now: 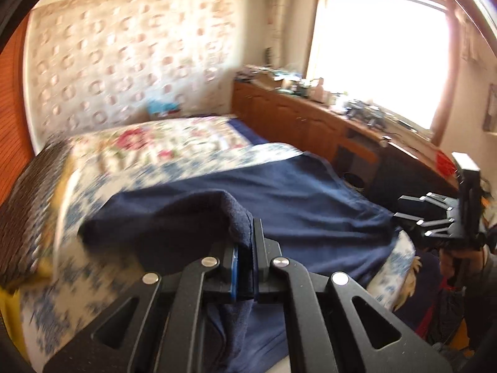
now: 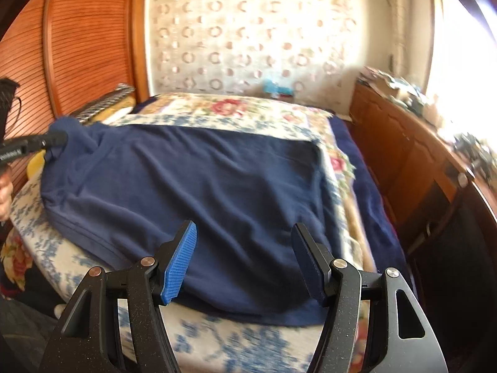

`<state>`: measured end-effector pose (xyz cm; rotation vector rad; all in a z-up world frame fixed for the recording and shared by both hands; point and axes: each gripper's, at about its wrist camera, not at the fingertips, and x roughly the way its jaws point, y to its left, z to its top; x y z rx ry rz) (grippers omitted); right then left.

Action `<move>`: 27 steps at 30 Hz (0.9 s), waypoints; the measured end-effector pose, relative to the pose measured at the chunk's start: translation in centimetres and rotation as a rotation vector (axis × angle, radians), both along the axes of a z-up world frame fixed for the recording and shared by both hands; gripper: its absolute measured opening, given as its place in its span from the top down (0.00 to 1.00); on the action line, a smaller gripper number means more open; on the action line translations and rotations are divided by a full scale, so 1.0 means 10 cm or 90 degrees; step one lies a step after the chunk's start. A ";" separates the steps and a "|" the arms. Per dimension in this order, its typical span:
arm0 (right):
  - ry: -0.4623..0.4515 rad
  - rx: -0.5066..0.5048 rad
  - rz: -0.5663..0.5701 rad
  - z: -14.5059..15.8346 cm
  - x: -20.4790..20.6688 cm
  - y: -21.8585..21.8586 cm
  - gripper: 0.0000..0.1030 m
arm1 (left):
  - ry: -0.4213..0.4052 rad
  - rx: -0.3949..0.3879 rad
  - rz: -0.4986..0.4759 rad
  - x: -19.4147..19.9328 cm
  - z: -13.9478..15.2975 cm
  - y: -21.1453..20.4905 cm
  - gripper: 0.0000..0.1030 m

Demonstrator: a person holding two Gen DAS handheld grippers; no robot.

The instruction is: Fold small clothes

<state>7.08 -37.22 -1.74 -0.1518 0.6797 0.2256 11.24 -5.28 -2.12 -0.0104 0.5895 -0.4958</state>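
A navy blue shirt (image 2: 192,186) lies spread on the bed; it also shows in the left wrist view (image 1: 304,192). My left gripper (image 1: 245,248) is shut on a bunched edge of the shirt and lifts it off the bed; it shows at the left of the right wrist view (image 2: 54,139), holding the shirt's far left corner. My right gripper (image 2: 243,261) is open and empty, hovering over the shirt's near edge; it appears at the right of the left wrist view (image 1: 400,208).
The bed has a blue-and-white floral cover (image 2: 236,342) and a rose-patterned quilt (image 2: 236,108) at its head. A wooden cabinet (image 2: 413,155) with clutter runs along the right under a bright window (image 1: 382,46). A slatted wooden wardrobe (image 2: 87,40) stands left.
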 end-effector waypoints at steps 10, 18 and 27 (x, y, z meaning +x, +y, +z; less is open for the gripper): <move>0.004 0.014 -0.075 -0.03 -0.06 -0.57 0.37 | -0.035 -0.013 -0.119 0.16 0.50 -0.92 0.98; -0.004 0.025 -0.099 0.04 -0.14 -0.79 0.37 | -0.043 -0.005 -0.180 0.10 0.74 -1.49 0.97; 0.002 0.028 -0.097 0.02 -0.13 -0.79 0.37 | 0.009 0.039 -0.178 0.17 0.46 -1.43 0.52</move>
